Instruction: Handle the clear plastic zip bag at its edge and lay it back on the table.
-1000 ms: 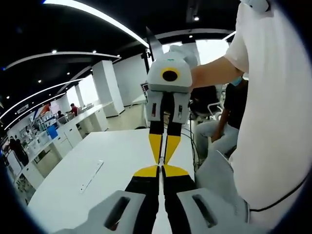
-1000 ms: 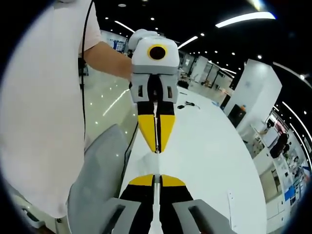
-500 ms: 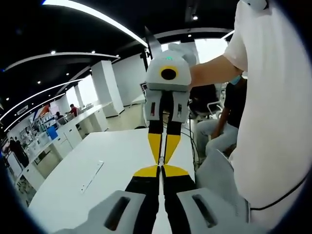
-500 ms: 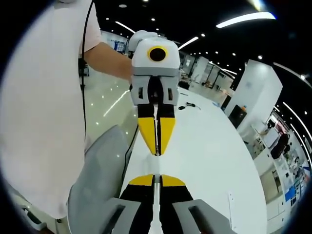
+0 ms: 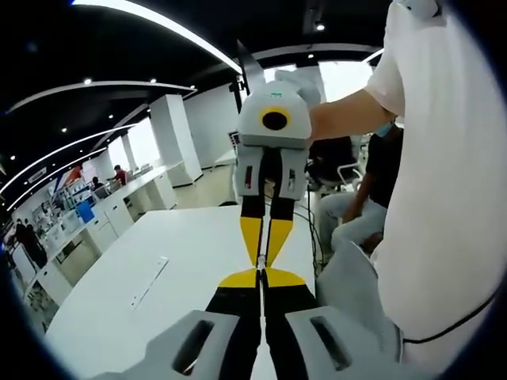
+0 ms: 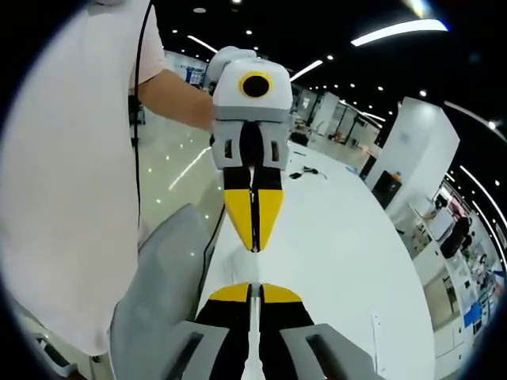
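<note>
The left gripper (image 5: 260, 275) has its yellow-tipped jaws pressed together, and the right gripper (image 5: 264, 258) comes down to meet it tip to tip, its jaws closed as well. In the right gripper view the same meeting shows reversed: the right gripper (image 6: 253, 290) below, the left gripper (image 6: 253, 242) above.

Whether the clear plastic zip bag is pinched between those tips I cannot tell — no film can be made out there.

Both pairs hang over the near edge of the white table (image 5: 190, 245), where a thin flat strip (image 5: 149, 285) lies towards the left edge. A grey chair back (image 6: 162, 285) stands beside that edge, next to the person's white shirt (image 6: 71, 174).
</note>
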